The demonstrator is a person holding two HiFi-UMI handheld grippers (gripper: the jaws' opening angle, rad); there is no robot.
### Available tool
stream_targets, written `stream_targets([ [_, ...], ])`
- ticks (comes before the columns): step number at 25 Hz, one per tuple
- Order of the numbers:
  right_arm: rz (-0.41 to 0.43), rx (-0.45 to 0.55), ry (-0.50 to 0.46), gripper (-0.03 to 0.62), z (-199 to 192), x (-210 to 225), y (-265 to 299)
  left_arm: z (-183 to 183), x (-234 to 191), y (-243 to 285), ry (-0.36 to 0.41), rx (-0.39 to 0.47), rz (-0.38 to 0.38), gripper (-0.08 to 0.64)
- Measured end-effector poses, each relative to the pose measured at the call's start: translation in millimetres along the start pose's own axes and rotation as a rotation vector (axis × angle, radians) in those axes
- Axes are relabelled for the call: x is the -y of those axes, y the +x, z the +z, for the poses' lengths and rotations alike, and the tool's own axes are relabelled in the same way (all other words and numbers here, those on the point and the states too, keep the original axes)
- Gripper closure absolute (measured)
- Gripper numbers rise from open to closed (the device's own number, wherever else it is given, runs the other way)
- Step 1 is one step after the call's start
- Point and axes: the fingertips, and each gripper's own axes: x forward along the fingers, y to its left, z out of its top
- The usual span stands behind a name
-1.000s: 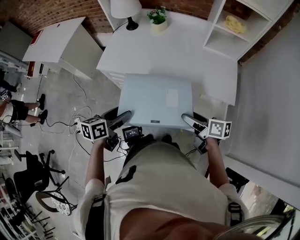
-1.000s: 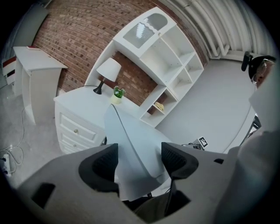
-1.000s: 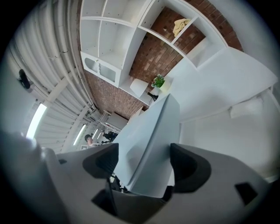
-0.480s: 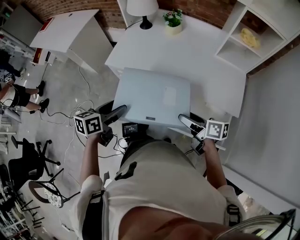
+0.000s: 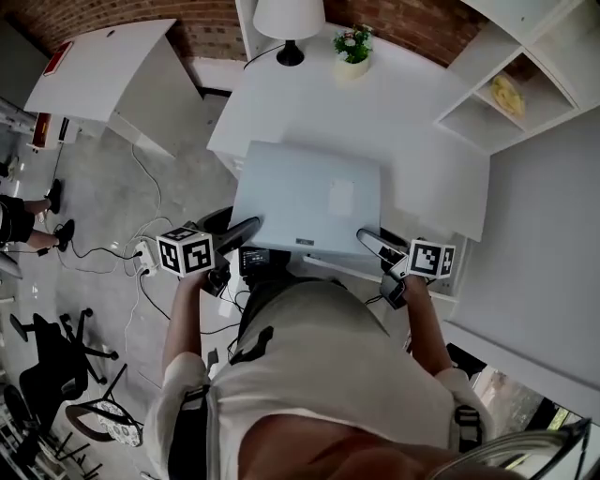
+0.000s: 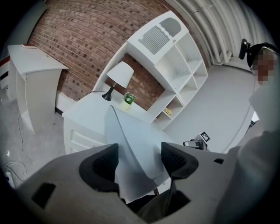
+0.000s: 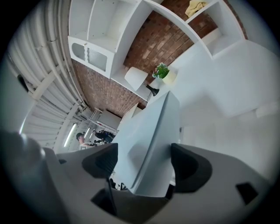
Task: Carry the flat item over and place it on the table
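Note:
The flat item (image 5: 309, 202), a pale grey closed slab, hangs level in front of me, its far part over the near edge of the white table (image 5: 412, 122). My left gripper (image 5: 246, 227) is shut on its near left corner and my right gripper (image 5: 370, 239) is shut on its near right corner. In the left gripper view the flat item (image 6: 131, 144) runs edge-on between the dark pads of my left gripper (image 6: 140, 159). The right gripper view shows the same flat item (image 7: 151, 140) filling the gap of my right gripper (image 7: 144, 164).
A lamp (image 5: 289, 19) and a small potted plant (image 5: 353, 42) stand at the table's far edge. White shelves (image 5: 525, 84) rise at the right, with a yellow thing (image 5: 509, 91) on one. A second white desk (image 5: 94, 70), floor cables (image 5: 141, 253) and a chair (image 5: 47, 356) lie left.
Both grippers have carried the flat item forward toward the table; its far edge now reaches further over the tabletop. The grip on both corners is unchanged.

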Motion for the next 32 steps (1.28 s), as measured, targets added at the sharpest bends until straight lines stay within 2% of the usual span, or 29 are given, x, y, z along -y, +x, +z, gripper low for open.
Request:
stream_targets([
  [5,-0.066,-0.014,0.03,0.225,8.7,-3.5,57.0,31.7,-55.9,3.3,0.014,-0.041,-0.02,0.247],
  [11,-0.089,0.015,0.106,0.227,35.2,15.3,106.5,61.8,-100.0,29.7,0.074,-0.086,-0.031,0.247],
  [16,-0.164,0.038,0.127,0.225,62.0,45.1,132.3,82.9,-127.6,69.2,0.061,-0.096,-0.03,0.247],
  [20,-0.229,0.027,0.129,0.225,74.7,69.9,145.3,94.7,-139.6,97.1,0.081,-0.093,-0.011,0.249],
  [24,-0.253,0.039,0.141,0.228,87.2,84.6,150.5,99.2,-149.8,117.1,0.101,-0.121,-0.006,0.252],
  [29,-0.275,0.005,0.127,0.268,99.2,104.4,169.1,93.9,-176.3,134.1,0.144,-0.188,0.07,0.259],
  [32,-0.342,-0.047,0.081,0.243,99.1,122.0,182.8,86.6,-185.1,146.9,0.201,-0.233,0.122,0.265],
])
